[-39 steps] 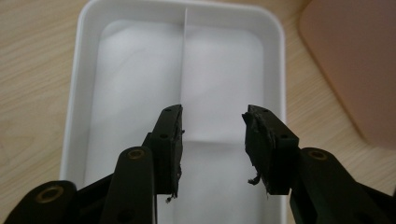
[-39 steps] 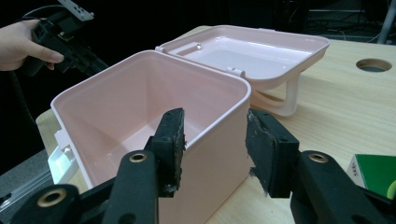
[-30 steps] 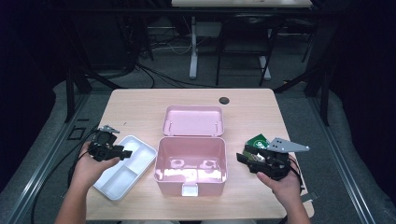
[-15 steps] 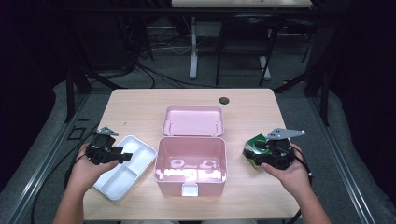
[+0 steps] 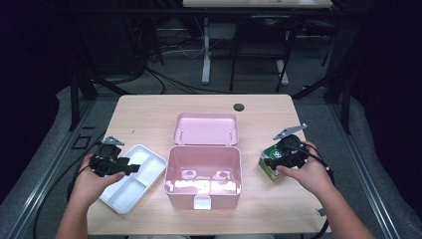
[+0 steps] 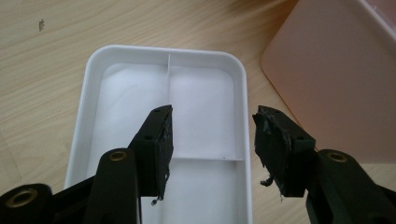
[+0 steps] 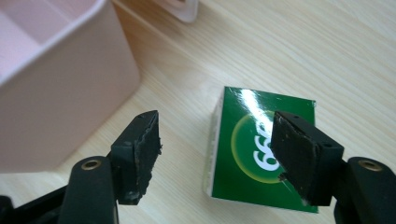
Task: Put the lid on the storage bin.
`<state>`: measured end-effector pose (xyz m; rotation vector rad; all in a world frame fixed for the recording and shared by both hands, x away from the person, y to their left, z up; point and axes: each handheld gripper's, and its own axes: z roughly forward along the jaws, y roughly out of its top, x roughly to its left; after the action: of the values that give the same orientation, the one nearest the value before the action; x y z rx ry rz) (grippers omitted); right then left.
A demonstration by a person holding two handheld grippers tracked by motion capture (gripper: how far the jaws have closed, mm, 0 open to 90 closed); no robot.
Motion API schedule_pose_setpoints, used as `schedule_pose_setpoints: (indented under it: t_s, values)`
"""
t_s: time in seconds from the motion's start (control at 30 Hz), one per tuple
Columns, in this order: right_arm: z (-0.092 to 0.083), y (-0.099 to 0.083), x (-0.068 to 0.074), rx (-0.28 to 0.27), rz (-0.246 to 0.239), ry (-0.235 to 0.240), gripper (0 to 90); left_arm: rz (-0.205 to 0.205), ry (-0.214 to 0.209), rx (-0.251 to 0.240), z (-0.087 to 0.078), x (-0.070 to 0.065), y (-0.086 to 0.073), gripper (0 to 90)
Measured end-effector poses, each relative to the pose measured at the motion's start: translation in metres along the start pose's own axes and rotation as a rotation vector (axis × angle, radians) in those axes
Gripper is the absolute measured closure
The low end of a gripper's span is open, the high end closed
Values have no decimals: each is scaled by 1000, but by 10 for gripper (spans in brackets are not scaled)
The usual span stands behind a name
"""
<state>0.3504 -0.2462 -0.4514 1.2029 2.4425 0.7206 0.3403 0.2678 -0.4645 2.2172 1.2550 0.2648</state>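
Observation:
A white divided tray (image 5: 144, 155) lies left of an open pink box (image 5: 203, 195), whose lid (image 5: 206, 128) is folded back. My left gripper (image 5: 127, 168) hovers over the tray (image 6: 201, 79). It (image 6: 212, 135) is open, its jaws have just been opening, and nothing is between them. A green carton (image 5: 265, 168) with a pale round logo lies right of the pink box. My right gripper (image 5: 272, 160) is just above it. Its jaws (image 7: 217, 140) have just been opening and stand apart over the carton (image 7: 247, 154) without pressing it.
A small black round disc (image 5: 239, 106) sits near the table's far edge. The pink box wall (image 7: 56, 93) is close to the left of the right gripper, and a corner of the box (image 6: 336, 70) is near the left gripper. Cables trail off both table sides.
My right hand has moved away from me and slightly right, over the green carton, and its jaws stand wider. The left gripper's jaws have spread a little while staying over the tray.

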Motion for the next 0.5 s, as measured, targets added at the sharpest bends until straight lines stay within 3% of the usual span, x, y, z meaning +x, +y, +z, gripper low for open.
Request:
schedule_pose_setpoints:
  t_s: [0.5]
  values:
    - [16, 24, -16, 189, -10, -41, 248, -3, -6, 0, -2, -1, 0, 465]
